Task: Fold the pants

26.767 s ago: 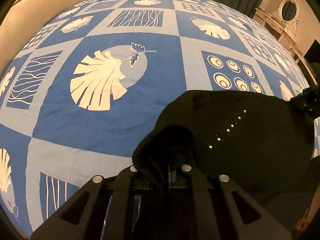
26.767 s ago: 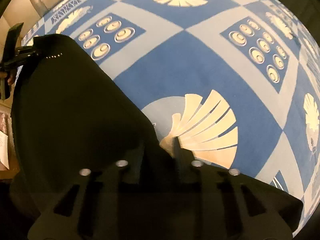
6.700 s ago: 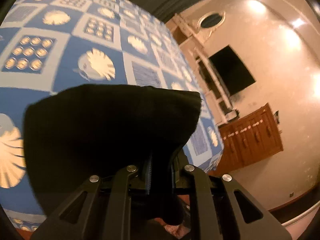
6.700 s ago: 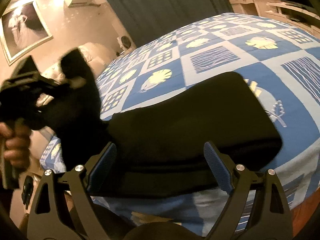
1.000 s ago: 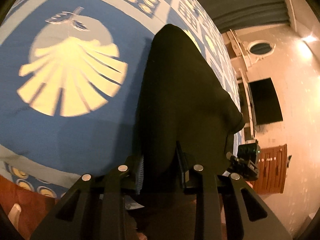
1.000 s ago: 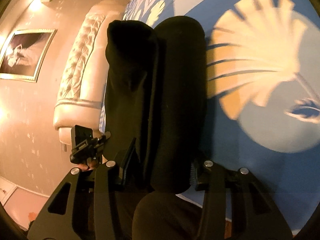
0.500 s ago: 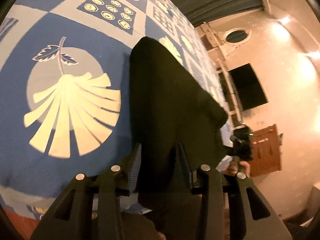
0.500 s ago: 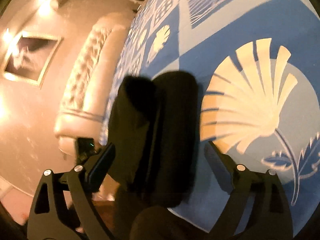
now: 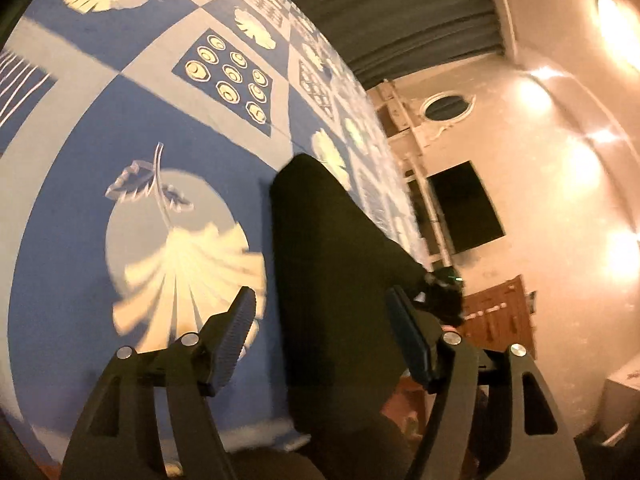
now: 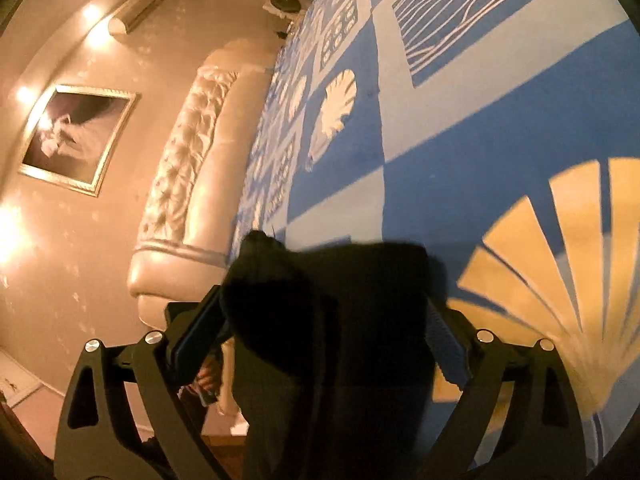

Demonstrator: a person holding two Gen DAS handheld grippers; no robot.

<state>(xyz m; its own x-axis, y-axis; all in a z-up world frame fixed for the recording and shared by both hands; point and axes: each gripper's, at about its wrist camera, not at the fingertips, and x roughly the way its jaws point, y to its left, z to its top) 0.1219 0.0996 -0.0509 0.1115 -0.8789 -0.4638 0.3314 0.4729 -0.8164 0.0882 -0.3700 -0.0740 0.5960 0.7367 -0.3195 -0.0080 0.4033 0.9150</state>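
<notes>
Release step: pants [image 9: 332, 280] folded into a dark bundle near bed [image 9: 80, 160] edge. Left gripper [image 9: 326, 340] jaws opening, pads clear of cloth, bundle between them. Right gripper [image 10: 320, 344] jaws opening too, already wide, straddling pants [image 10: 340, 320] without pressing. Next, probably: back both out straight without snagging the fold. No containers visible.
</notes>
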